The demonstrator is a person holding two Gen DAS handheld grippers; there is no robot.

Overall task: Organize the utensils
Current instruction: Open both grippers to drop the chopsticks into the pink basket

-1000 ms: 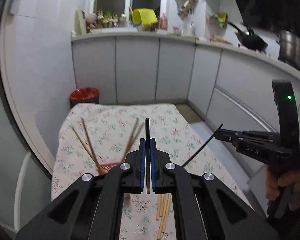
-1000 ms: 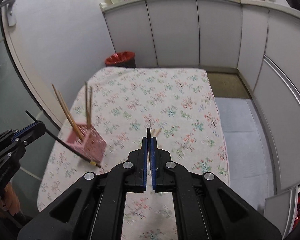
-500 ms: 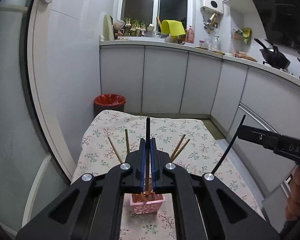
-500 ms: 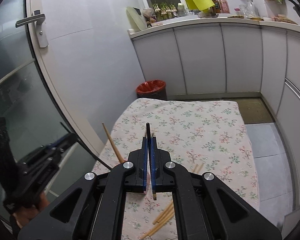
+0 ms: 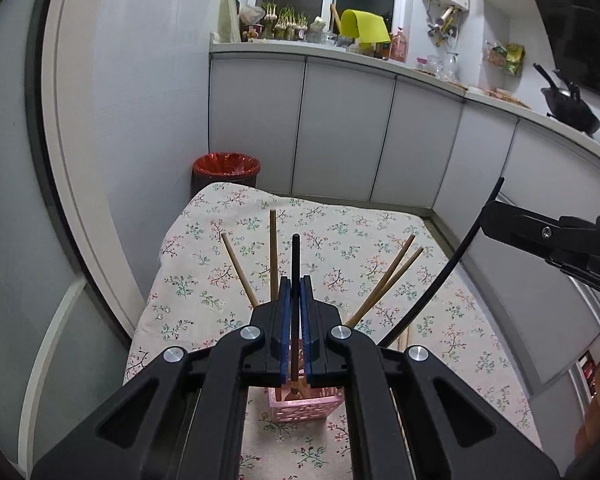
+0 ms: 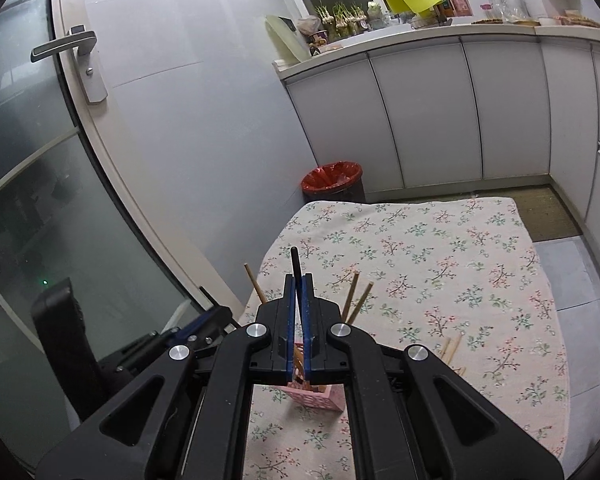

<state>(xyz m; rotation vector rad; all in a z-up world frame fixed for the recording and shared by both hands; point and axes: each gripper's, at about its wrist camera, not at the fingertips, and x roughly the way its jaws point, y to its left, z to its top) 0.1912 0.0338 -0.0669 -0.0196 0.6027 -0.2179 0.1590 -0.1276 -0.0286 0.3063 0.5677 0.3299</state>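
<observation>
My left gripper (image 5: 295, 286) is shut on a black chopstick (image 5: 295, 256) that sticks up past its blue pads. Below it stands a pink perforated holder (image 5: 305, 405) with several wooden chopsticks (image 5: 384, 280) fanning out of it. My right gripper (image 6: 299, 282) is shut on a second black chopstick (image 6: 296, 266), directly over the same pink holder (image 6: 320, 398). In the left wrist view the right gripper (image 5: 548, 240) enters from the right with its black chopstick (image 5: 448, 268) slanting down toward the holder. Loose wooden chopsticks (image 6: 452, 350) lie on the cloth right of the holder.
A floral cloth (image 5: 340, 236) covers the table. A red-lined bin (image 5: 226, 168) stands behind it by white cabinets (image 5: 340, 128). A glass door with a lever handle (image 6: 66, 46) is on the left. A person's hand (image 5: 596, 412) shows at the right edge.
Both grippers have swung toward the pink holder, which now sits right under each of them. The left gripper has dropped lower. Each stays shut on its black chopstick.
</observation>
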